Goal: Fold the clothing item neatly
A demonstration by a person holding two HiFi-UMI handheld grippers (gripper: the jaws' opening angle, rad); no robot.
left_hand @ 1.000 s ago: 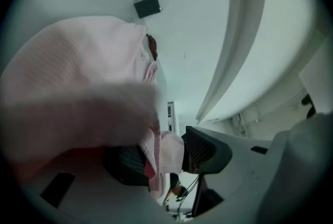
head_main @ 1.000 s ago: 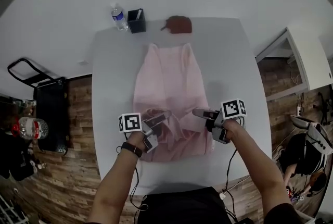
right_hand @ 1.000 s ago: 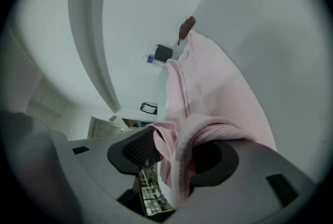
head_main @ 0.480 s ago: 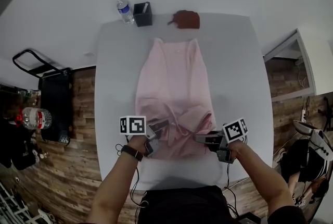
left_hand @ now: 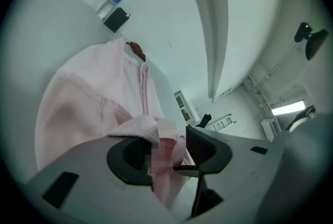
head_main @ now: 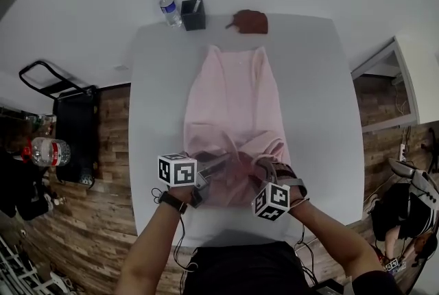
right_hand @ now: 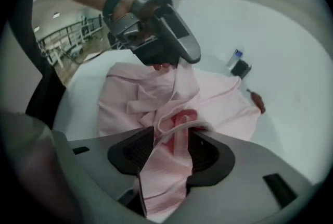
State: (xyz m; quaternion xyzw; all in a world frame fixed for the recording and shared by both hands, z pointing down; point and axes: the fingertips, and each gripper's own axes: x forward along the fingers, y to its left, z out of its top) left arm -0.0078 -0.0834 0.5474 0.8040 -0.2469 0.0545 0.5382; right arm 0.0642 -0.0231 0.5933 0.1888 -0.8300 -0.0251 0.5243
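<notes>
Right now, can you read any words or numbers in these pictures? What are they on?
No text can be read anywhere.
Water bottle label: too small to read.
Bottle with red label, far left of the head view: too blurred to read.
Marker cubes: black-and-white square patterns only, no letters or numbers.
Pink garment: no print visible.

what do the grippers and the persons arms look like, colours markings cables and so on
The left gripper and right gripper are both grey, with black ribbed pads and a white cube of black square markers on each. Thin black cables trail from them. The forearms show no sleeves; a black watch is on the left wrist.
</notes>
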